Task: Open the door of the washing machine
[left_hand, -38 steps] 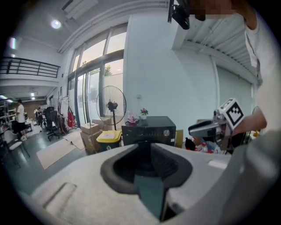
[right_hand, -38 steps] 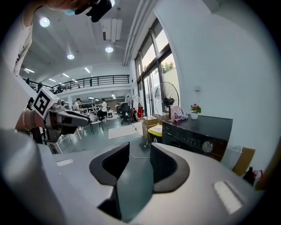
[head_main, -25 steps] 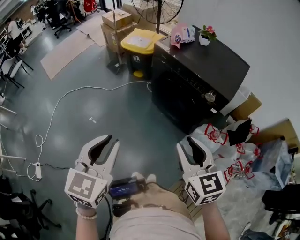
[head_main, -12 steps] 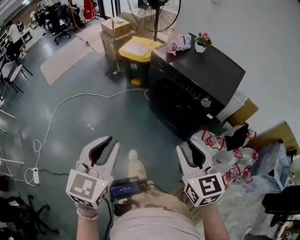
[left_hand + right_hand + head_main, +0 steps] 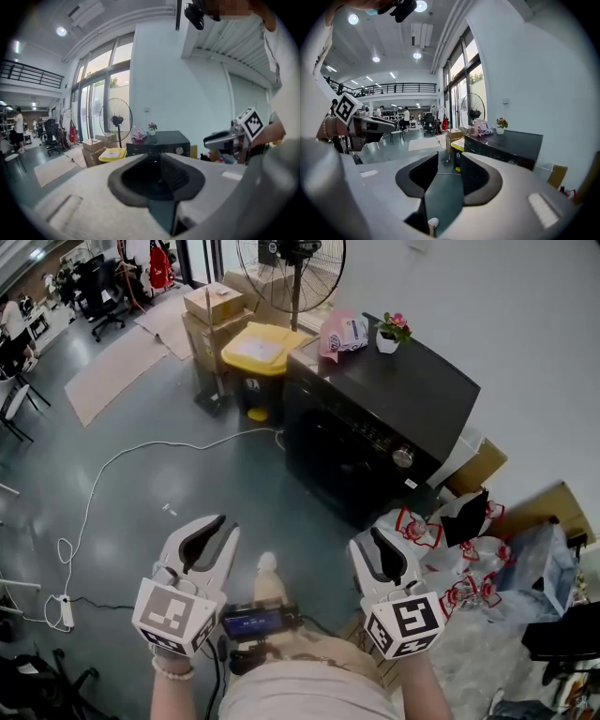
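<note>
The black washing machine (image 5: 384, 418) stands against the white wall, and its dark front door (image 5: 333, 460) is closed. A silver knob (image 5: 403, 457) sits on its control strip. My left gripper (image 5: 208, 532) and right gripper (image 5: 377, 545) are held side by side well short of the machine, above the floor. Both point toward it, their jaws apart and nothing between them. The left gripper view shows its gripper (image 5: 159, 159) with the machine (image 5: 161, 140) straight beyond. In the right gripper view the machine (image 5: 506, 143) lies right of that gripper (image 5: 450, 161).
A pink bag (image 5: 339, 334) and a small flower pot (image 5: 389, 334) rest on the machine's top. A yellow-lidded bin (image 5: 255, 357), cardboard boxes (image 5: 211, 306) and a standing fan (image 5: 291, 268) are at its left. Red-and-white bags (image 5: 450, 540) crowd its right. A white cable (image 5: 141, 460) crosses the floor.
The whole view has drawn nearer to the washing machine, which now sits further left in the head view. A foot has stepped forward. Both grippers keep their pose and jaw gap.
</note>
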Tool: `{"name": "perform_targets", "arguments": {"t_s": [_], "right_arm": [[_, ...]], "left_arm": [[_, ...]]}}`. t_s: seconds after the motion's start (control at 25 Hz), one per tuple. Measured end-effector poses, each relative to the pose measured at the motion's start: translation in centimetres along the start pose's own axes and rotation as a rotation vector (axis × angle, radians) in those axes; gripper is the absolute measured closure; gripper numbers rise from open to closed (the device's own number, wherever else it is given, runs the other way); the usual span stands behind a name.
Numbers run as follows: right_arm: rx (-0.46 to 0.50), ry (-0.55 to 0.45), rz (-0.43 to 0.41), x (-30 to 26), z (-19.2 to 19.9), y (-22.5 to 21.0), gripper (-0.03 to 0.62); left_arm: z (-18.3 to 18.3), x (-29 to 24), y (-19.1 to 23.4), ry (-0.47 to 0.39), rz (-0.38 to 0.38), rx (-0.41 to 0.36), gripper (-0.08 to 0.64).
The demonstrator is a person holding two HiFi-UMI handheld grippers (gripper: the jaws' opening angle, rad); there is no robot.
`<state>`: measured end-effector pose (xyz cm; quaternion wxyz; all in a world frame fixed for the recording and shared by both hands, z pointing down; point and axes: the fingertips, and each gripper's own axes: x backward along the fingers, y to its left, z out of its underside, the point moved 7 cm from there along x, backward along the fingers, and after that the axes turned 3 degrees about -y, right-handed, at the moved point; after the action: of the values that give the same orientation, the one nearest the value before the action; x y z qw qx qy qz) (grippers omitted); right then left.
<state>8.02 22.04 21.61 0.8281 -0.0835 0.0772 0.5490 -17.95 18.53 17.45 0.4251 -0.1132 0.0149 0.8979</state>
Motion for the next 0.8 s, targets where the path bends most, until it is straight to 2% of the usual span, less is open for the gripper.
{"name": "perform_targets", "arguments": {"t_s": [0.48, 0.8], "right_arm": [[-0.022, 0.023, 0.036, -7.1, -1.3, -1.7, 0.457], [-0.017, 0.060, 0.055, -12.6, -2.7, -2.5, 0.456]], "left_arm": [[-0.1, -5.7, 5.9, 0.020, 0.046, 0.033, 0.489], [-0.8, -9.4, 10.9, 0.038, 0.075, 0.024, 0.489]]}}
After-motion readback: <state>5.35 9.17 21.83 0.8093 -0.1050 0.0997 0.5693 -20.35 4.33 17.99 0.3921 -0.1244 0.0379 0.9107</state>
